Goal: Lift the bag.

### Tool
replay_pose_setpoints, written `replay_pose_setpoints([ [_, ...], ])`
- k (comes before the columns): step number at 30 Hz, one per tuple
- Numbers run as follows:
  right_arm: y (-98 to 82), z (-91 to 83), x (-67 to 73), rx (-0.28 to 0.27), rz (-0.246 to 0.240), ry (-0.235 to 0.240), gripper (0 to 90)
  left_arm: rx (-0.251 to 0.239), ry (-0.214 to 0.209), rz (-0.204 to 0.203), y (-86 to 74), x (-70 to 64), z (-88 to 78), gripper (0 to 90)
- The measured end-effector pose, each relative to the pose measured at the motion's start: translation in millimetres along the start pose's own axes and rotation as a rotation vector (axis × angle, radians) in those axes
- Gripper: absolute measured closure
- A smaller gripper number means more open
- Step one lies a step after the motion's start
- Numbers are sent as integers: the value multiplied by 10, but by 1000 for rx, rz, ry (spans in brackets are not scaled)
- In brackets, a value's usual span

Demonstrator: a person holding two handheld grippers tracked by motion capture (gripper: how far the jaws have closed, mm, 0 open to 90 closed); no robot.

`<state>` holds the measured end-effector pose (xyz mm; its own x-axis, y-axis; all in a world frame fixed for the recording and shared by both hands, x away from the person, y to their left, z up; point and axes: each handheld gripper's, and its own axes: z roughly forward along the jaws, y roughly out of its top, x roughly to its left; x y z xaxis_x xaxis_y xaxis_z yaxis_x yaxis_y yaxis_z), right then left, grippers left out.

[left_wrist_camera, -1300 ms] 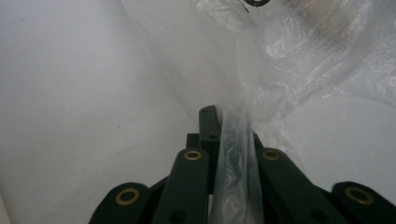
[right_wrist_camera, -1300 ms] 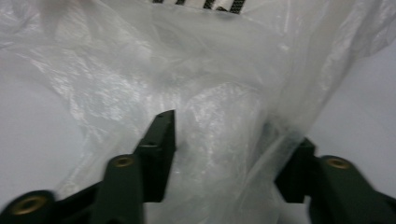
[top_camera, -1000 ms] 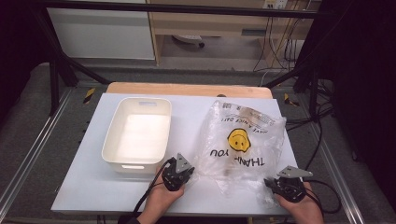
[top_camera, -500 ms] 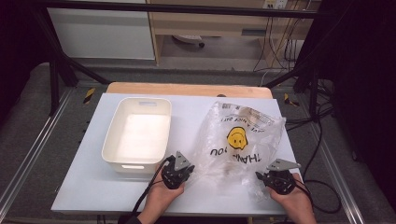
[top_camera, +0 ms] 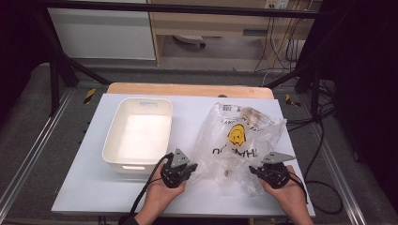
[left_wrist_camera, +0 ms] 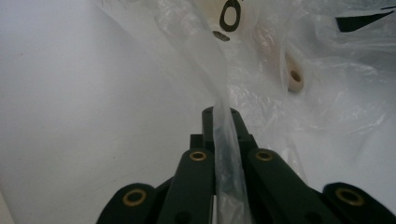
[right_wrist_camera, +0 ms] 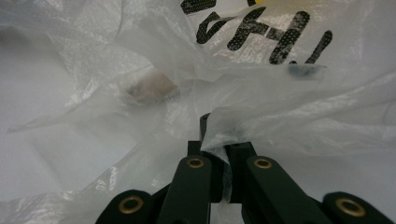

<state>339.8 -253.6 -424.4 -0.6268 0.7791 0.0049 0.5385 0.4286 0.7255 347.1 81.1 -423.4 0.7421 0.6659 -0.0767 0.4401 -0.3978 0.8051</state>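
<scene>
Two grippers, left (top_camera: 187,169) and right (top_camera: 262,172), we clench on clear crinkly plastic bag (top_camera: 237,140) | risk: film tears, slips | white tub (top_camera: 141,132) beside

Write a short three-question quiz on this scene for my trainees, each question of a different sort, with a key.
1. True or false: the plastic bag lies inside the white bin.
2. What does the left gripper clamp between its fingers?
3. The face printed on the bag is: A) red B) yellow C) blue.

Key
1. False: the bag lies on the table, beside the bin.
2. A strip of the bag's film; the right gripper is shut on the bag's edge too.
3. B.
</scene>
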Motion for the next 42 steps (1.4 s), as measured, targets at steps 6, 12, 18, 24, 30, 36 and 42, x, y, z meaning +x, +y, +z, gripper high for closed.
replay_pose_setpoints([
  [6,151,-16,-31,-8,14,30,900,-10,-27,-31,179,67,-86,900],
  [12,280,-50,-91,-9,26,40,900,4,-33,-25,334,118,-136,900],
  [18,433,-81,-122,-17,1,39,900,24,-52,-39,469,211,-164,900],
  [24,606,-105,-179,-11,-20,35,900,43,-63,-47,628,322,-203,900],
  [30,742,-122,-288,-18,-2,40,900,55,-62,-68,720,466,-233,900],
  [36,851,-130,-330,-17,-13,33,900,55,-57,-75,733,526,-258,900],
  [42,905,-150,-361,-18,-15,26,900,58,-57,-69,758,527,-268,900],
])
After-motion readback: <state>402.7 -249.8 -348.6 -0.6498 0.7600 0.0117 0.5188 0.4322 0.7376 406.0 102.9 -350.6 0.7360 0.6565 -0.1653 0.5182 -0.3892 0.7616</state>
